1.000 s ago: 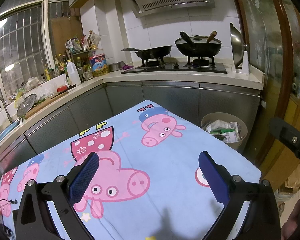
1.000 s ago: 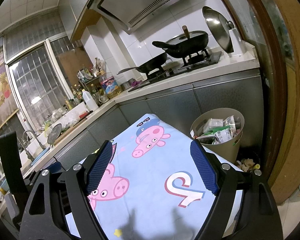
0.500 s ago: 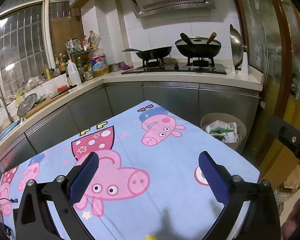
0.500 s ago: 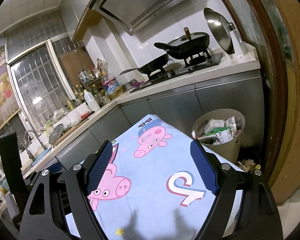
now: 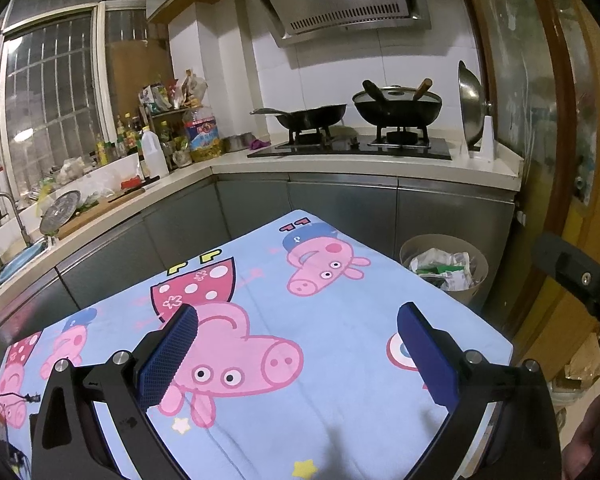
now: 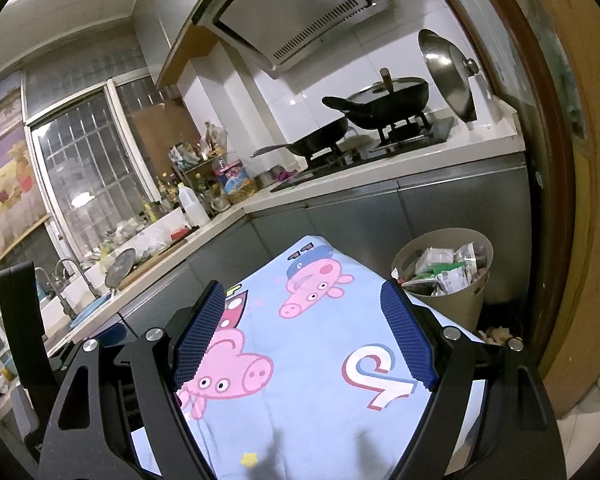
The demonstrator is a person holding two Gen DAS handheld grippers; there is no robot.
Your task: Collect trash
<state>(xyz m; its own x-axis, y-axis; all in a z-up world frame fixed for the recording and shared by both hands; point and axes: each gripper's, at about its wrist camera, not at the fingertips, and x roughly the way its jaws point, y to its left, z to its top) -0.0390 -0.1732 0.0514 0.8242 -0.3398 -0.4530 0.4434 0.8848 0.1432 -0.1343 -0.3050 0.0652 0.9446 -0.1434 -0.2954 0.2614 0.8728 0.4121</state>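
Both wrists: fingers [image 5: 168, 356] [image 6: 199, 334] wide apart, empty.

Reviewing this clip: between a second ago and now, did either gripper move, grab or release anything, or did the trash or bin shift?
Almost nothing changed. The right gripper drifted very slightly, so the scene sits a touch lower in its view. The left gripper is steady. Both stay open and empty above the cartoon-pig cloth. The trash bin, full of wrappers, has not moved.

Black claw [image 5: 298, 354], blue ribbed pads [image 5: 168, 358]
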